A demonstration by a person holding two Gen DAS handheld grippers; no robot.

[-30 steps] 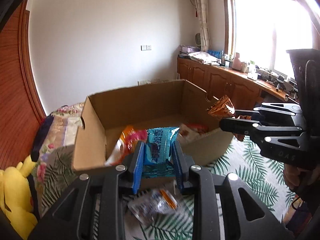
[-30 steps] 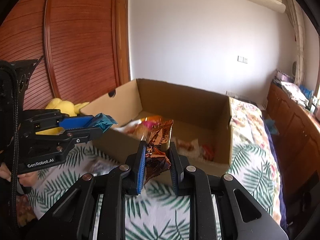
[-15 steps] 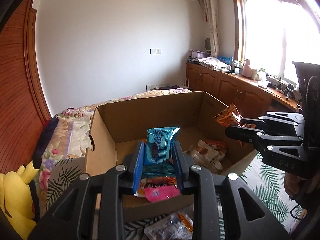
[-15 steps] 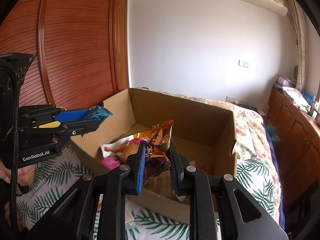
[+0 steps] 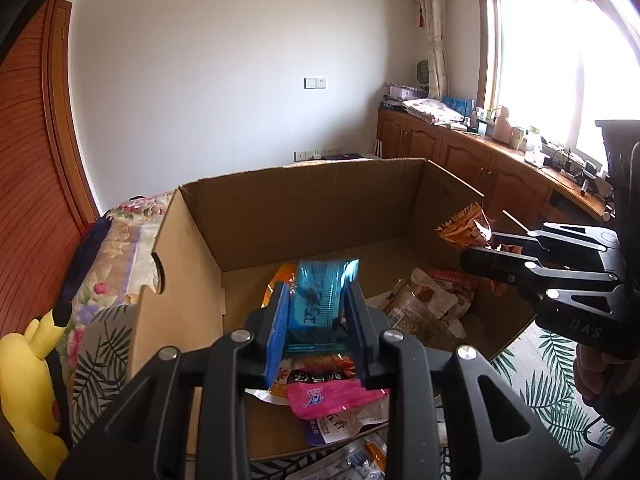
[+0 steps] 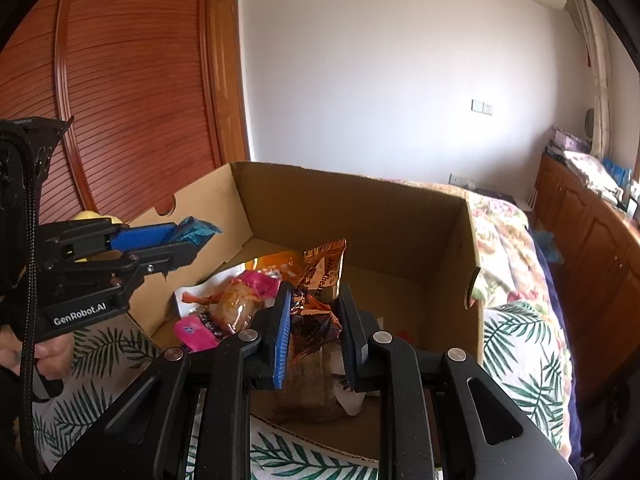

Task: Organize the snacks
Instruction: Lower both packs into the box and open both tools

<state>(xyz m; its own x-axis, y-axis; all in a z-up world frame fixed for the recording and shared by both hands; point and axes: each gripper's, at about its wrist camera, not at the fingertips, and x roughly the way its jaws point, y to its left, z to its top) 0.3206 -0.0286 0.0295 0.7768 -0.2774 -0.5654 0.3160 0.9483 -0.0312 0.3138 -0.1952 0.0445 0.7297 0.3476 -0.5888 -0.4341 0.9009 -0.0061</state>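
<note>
Two crinkled packets, teal (image 5: 322, 300) and orange-brown (image 6: 320, 292), over the box (image 5: 304, 204).

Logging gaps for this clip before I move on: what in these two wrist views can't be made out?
- Box floor under the blue packet, left wrist view: hidden by the left gripper.
- Packets by the cardboard box near wall, same view: cut off by the bottom edge.
- Brown packet, right wrist view: lower half hidden between the right gripper fingers.
- Countertop items, left view: too small.

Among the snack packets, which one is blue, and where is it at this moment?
The blue packet is the one clamped in the left gripper, above the cardboard box. The right gripper holds a brown-orange packet; those lying inside are pink, orange or clear.
</note>
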